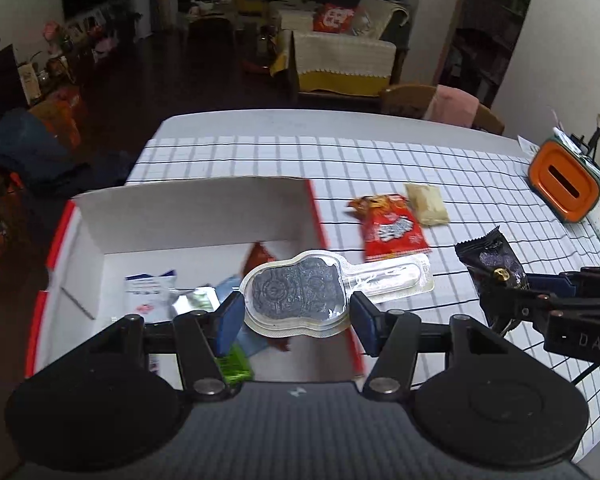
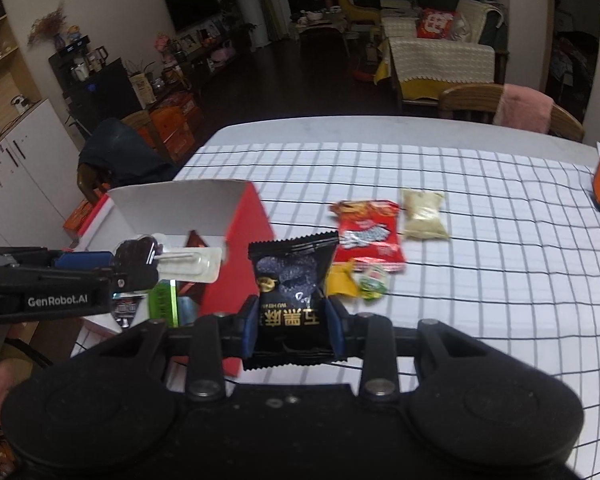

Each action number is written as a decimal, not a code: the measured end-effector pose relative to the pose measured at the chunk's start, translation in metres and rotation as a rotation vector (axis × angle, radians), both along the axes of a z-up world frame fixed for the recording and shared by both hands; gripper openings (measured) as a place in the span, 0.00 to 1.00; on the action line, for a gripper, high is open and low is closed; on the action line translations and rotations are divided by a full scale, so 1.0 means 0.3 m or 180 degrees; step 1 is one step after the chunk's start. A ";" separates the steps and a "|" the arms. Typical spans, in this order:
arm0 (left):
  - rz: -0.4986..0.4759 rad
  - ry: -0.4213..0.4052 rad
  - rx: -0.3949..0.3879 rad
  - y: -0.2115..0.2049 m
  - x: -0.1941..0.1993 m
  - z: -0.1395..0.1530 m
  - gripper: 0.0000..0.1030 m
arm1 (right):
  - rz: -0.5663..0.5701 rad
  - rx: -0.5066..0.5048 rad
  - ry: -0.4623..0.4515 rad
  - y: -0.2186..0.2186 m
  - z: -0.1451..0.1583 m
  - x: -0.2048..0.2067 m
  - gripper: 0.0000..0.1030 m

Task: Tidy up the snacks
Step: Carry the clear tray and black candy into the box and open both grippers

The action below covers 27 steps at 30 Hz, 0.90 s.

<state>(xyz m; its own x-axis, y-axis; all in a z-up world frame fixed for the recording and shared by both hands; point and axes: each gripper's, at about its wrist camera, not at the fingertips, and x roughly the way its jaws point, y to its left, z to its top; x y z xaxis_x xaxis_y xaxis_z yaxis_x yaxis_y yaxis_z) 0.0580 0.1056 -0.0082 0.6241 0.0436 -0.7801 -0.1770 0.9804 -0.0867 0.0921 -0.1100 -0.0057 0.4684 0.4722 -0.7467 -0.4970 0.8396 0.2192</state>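
My left gripper [image 1: 296, 312] is shut on a clear blister pack with a dark grey snack on a stick [image 1: 300, 292], held above the right part of the open red-and-white box [image 1: 180, 208]. The box holds several snack packets [image 1: 156, 296]. My right gripper [image 2: 292, 320] is shut on a black snack packet [image 2: 292, 280], held above the table just right of the box [image 2: 240, 220]. The black packet also shows in the left wrist view [image 1: 492, 260]. The left gripper with its blister pack [image 2: 180, 262] shows in the right wrist view.
On the checked tablecloth [image 2: 480, 280] lie a red snack bag [image 2: 368, 236], a beige packet [image 2: 424, 216], and a yellow [image 2: 340, 280] and a green-white small packet [image 2: 372, 284]. An orange container [image 1: 564, 180] stands at the far right. Chairs stand behind the table.
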 end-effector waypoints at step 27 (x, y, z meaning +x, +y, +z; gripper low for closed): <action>0.0375 0.0159 0.0268 0.529 0.026 -0.095 0.56 | 0.0310 -0.0394 -0.0049 0.572 -0.072 -0.003 0.32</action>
